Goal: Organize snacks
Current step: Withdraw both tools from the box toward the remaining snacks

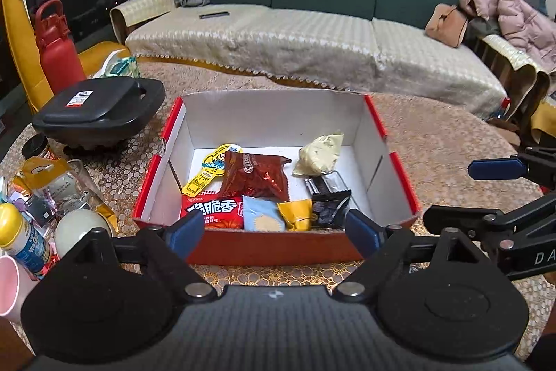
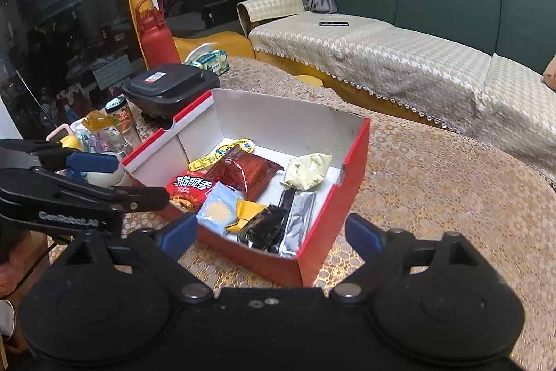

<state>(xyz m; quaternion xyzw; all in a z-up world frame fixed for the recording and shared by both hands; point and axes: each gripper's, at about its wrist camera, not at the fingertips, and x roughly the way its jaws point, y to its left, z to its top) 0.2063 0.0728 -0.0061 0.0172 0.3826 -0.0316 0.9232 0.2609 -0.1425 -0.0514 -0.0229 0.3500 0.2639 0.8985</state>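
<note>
Red cardboard box (image 1: 278,252) on patterned table (image 1: 451,145), snack packets (image 1: 255,179) inside (red, yellow, blue, black, silver wrappers), left gripper (image 1: 274,230) jaws spread wide, empty, at near wall, right gripper (image 2: 269,230) likewise wide, empty, beside box.

We see the box (image 1: 375,124) mid-table (image 1: 451,145), snack packs inside: Oreo pack (image 1: 255,178) at centre, crisp pack (image 1: 212,209) in front-left of it, pale wrapper (image 1: 319,155) to the right. Left of the box sits a lidded bin (image 1: 100,110), w/ a bottle (image 1: 57,47) behind that. Sofa (image 1: 312,37) runs behind the box.
</note>
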